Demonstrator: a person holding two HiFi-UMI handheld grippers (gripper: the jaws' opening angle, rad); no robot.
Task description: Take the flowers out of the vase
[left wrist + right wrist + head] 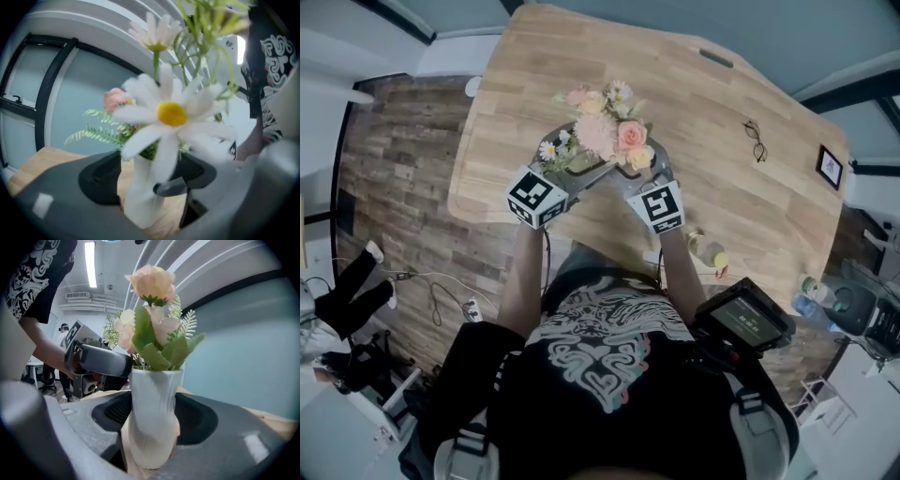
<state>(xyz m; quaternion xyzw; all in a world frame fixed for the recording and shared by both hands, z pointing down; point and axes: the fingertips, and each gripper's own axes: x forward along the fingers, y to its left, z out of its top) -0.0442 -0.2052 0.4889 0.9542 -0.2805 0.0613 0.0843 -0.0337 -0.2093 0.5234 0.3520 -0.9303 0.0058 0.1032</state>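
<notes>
The wooden table (750, 84) fills the head view, and the person leans over its near edge with both forearms stretched forward and angled inward, so the two tools meet in a V at one spot. The left gripper (572, 176) and the right gripper (630, 176) both point nearly level, tipped a little downward, and come at the white vase (154, 441) from opposite sides, low on its body. The vase stands upright on the wood, near the table's front edge and just ahead of the person. In the right gripper view its ribbed belly fills the gap between the jaws, and both pads appear to lie against it, so this gripper looks clamped on the vase. In the left gripper view the vase also stands between the jaws, but bare wood shows beside it on one side: these jaws stand wide and grip nothing. The flowers (605, 127) rise straight up out of the vase mouth, their stems' long axis vertical, so they lie above both grippers rather than ahead of them. With the right gripper steadying the vase, the free left one is likely the one to climb to the stems. A white daisy (172, 115) hangs closest before it.
</notes>
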